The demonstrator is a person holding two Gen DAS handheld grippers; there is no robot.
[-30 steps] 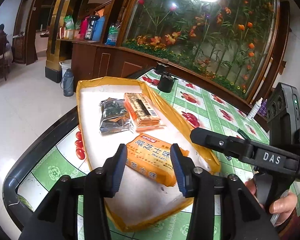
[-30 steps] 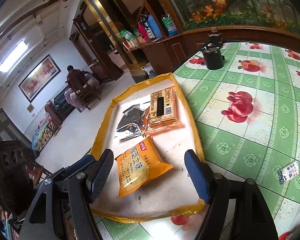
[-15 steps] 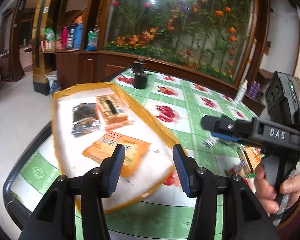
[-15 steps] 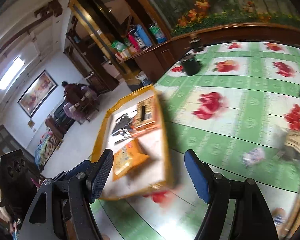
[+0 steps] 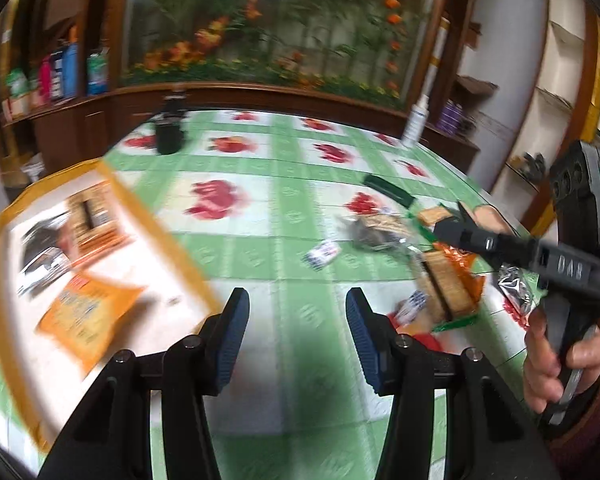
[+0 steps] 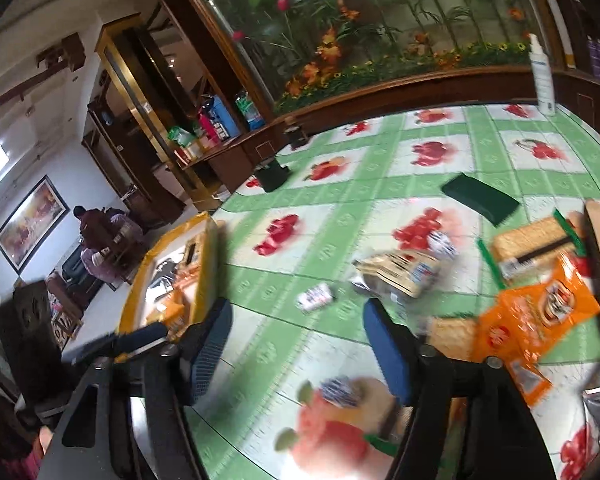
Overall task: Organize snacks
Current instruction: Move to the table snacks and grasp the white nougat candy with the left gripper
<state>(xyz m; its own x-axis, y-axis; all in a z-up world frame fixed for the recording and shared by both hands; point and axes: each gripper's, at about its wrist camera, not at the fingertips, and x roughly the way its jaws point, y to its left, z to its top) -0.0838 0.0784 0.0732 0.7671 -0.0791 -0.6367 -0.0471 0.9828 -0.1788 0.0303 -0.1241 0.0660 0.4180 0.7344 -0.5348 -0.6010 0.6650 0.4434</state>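
Now: left gripper (image 5: 296,334) gaped wide, held nothing, hovered over bare tablecloth (image 5: 260,248). Right gripper (image 6: 298,340) likewise wide, empty. Three packets lay in yellow-rimmed tray (image 5: 4,216) at left. Loose snack pile (image 5: 444,280) sat well right, unsorted. Judged step: between placements, reaching for next packet. Called for descent onto orange cracker pack (image 6: 536,316), jaws straddling it.

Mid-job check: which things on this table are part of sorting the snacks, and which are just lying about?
Part of the job:
yellow tray with three packets inside
orange snack bag in the tray
loose snack pile on the tablecloth
small blue-and-white candies
left gripper and right gripper, both open and empty

Just lying about:
black cup
white spray bottle
dark green flat object
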